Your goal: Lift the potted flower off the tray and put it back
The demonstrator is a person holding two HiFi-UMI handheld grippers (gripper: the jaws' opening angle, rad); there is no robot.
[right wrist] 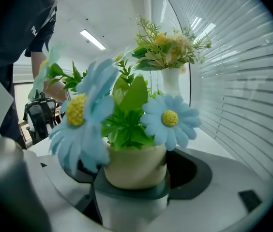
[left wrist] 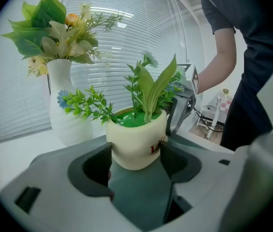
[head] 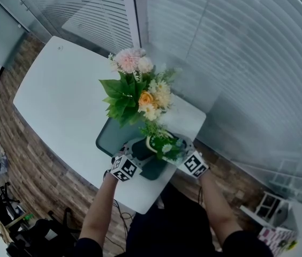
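Cream potted flower [left wrist: 136, 139] on tray [head: 110, 135]; left gripper [left wrist: 135, 153], right gripper [right wrist: 135, 170] each pinch pot from opposite sides (two-sided hold likely steadies lift).

White table [head: 60, 100] beside slatted window blinds [head: 247, 63], brick-patterned floor [head: 38, 165] below.

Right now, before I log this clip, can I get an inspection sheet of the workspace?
Surface: white rounded table.
Job's things: small cream pot of blue daisies stands on the dark grey tray.
Clutter: tall white vase of mixed flowers on the table beyond the tray.
Grippers: left hand-held gripper and right hand-held gripper each closed on the pot's sides.
Cables: dark cables on the floor.
Surroundings: window blinds; brick-pattern floor.
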